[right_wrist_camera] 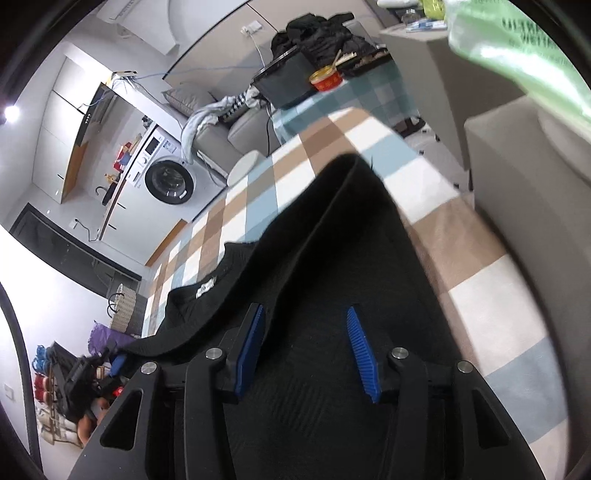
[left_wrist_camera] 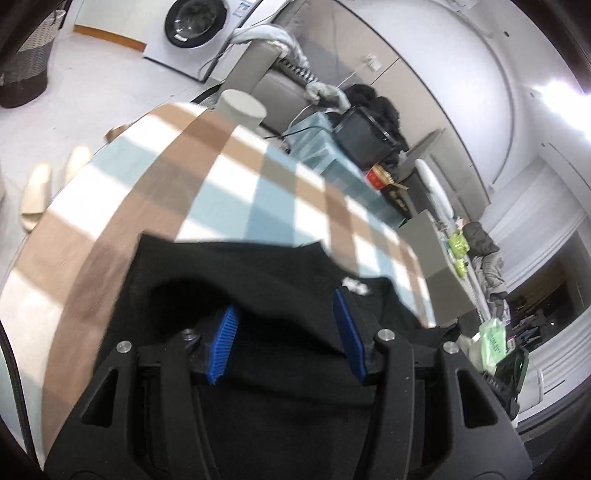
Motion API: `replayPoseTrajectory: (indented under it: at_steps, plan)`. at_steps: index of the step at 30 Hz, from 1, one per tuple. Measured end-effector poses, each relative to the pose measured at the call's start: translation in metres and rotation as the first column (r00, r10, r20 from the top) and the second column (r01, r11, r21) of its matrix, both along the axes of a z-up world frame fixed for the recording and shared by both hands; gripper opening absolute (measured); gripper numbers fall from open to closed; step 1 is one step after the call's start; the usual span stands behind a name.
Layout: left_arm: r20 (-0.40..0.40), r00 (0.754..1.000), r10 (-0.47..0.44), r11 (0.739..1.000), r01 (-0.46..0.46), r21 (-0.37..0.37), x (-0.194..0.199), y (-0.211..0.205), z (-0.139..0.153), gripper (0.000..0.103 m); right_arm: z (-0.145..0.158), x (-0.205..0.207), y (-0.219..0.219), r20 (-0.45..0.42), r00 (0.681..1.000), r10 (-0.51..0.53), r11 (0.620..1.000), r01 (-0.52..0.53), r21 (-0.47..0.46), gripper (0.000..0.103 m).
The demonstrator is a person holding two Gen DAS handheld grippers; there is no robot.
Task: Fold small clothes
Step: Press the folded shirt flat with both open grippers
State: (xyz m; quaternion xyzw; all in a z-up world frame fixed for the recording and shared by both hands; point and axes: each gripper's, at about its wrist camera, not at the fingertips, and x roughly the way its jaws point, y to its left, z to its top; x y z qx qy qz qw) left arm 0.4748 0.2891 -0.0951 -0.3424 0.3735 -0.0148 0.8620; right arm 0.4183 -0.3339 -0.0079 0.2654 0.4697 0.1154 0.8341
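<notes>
A black garment (left_wrist_camera: pixel 240 266) lies on the checked brown, blue and white tablecloth (left_wrist_camera: pixel 221 177), with a small white label (left_wrist_camera: pixel 354 284) at its neckline. My left gripper (left_wrist_camera: pixel 286 301) stands over it with its blue pads apart. A raised fold of the cloth drapes over the left fingertip and hides it. In the right wrist view the same garment (right_wrist_camera: pixel 332 240) runs away from me in a long ridge, its label (right_wrist_camera: pixel 205 288) to the left. My right gripper (right_wrist_camera: pixel 304 308) hovers above the flat cloth, jaws apart, both pads bare and nothing pinched between them.
The tablecloth (right_wrist_camera: pixel 480 295) ends at a curved far edge. Beyond it stand a white round stool (left_wrist_camera: pixel 242 107), a grey sofa (left_wrist_camera: pixel 273 77) and a washing machine (left_wrist_camera: pixel 194 22). Slippers (left_wrist_camera: pixel 35 195) lie on the floor. A grey cabinet (left_wrist_camera: pixel 436 258) and a green bag (right_wrist_camera: pixel 517 48) are close on the right.
</notes>
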Motion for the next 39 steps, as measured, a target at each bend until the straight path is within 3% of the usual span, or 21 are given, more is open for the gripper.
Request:
replayPoseTrajectory:
  at_steps: [4,10,15,18,23,27,30,37,39]
  plan:
    - [-0.02,0.999,0.031,0.999,-0.031,0.038,-0.027,0.01,-0.009,0.047,-0.011,0.008,0.017,-0.028,0.999,0.04,0.999,-0.039,0.037,0.047]
    - [-0.05,0.994,0.098,0.995,-0.098,-0.003,-0.047,0.042,-0.025,0.047,-0.01,0.026,0.023,-0.01,1.0,0.0,0.999,0.0,0.046,0.047]
    - [-0.048,0.996,0.07,0.997,-0.072,-0.037,-0.025,0.046,-0.031,0.044,-0.006,0.037,0.018,-0.011,0.999,-0.034,0.998,0.034,0.043,0.047]
    - [-0.025,0.998,0.057,0.997,-0.058,-0.06,-0.009,0.047,-0.03,0.027,-0.006,0.041,0.015,-0.009,0.999,-0.047,0.997,0.047,0.054,0.047]
    - [-0.002,0.998,0.057,0.997,-0.057,-0.047,0.035,0.052,-0.017,0.027,-0.002,0.074,0.017,0.0,0.998,-0.064,0.995,0.063,0.075,0.047]
    - [-0.018,0.997,0.072,0.994,-0.074,-0.077,0.051,0.059,-0.016,0.027,0.015,0.097,0.018,0.068,0.993,-0.092,0.987,0.082,0.139,0.047]
    - [-0.027,0.997,0.072,0.996,-0.074,-0.059,0.046,0.06,-0.019,0.027,0.025,0.096,0.018,0.095,0.991,-0.095,0.991,0.085,0.101,0.047]
    - [-0.018,0.994,0.105,0.994,-0.105,-0.034,0.027,0.068,-0.016,0.027,0.015,0.07,0.015,0.057,0.997,-0.049,0.999,0.049,-0.008,0.047]
    - [-0.011,0.994,0.111,0.992,-0.112,-0.066,0.03,0.077,-0.011,0.027,0.011,0.064,0.014,0.045,0.998,-0.035,0.999,0.037,-0.037,0.047]
